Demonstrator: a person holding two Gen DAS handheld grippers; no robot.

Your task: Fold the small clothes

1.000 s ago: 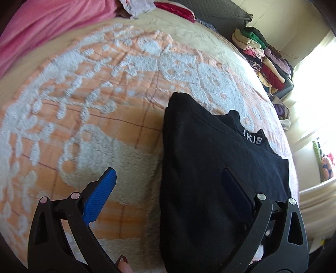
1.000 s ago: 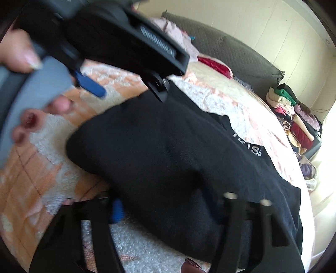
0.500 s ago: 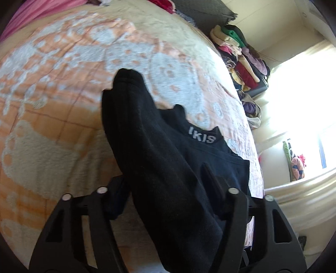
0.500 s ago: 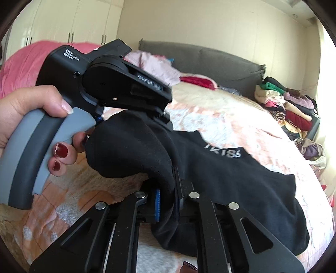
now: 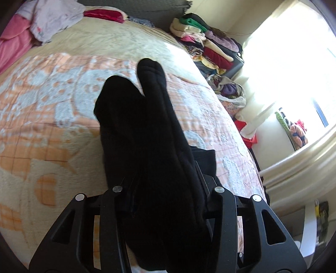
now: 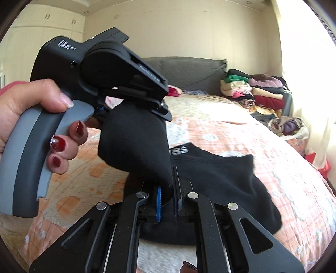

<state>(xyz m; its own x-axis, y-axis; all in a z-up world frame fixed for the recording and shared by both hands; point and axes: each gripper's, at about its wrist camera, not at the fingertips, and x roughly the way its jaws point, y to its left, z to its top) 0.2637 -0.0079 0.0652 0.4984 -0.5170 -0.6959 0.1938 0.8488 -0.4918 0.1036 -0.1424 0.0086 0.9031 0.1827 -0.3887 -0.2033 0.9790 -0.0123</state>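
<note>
The black garment fills the middle of the left wrist view, bunched into 2 thick rolled folds that rise from between the fingers of the left gripper and stand above the orange-and-white bedspread. The jaws have just been closing and now pinch that thick bundle of cloth between them; the pads themselves are hidden under the fabric. Beyond the bed's far edge a stack of folded clothes sits near the bright window, and a pale crumpled cloth lies at the top left.

In the right wrist view the right gripper has its blue pads pressed nearly together, pinching a narrow fold of the black garment. From there the cloth runs up to the left gripper, held by a hand with red-painted nails around its grey handle. The rest of the garment lies flat on the bedspread, white lettering showing at its edge. A grey headboard stands behind.
</note>
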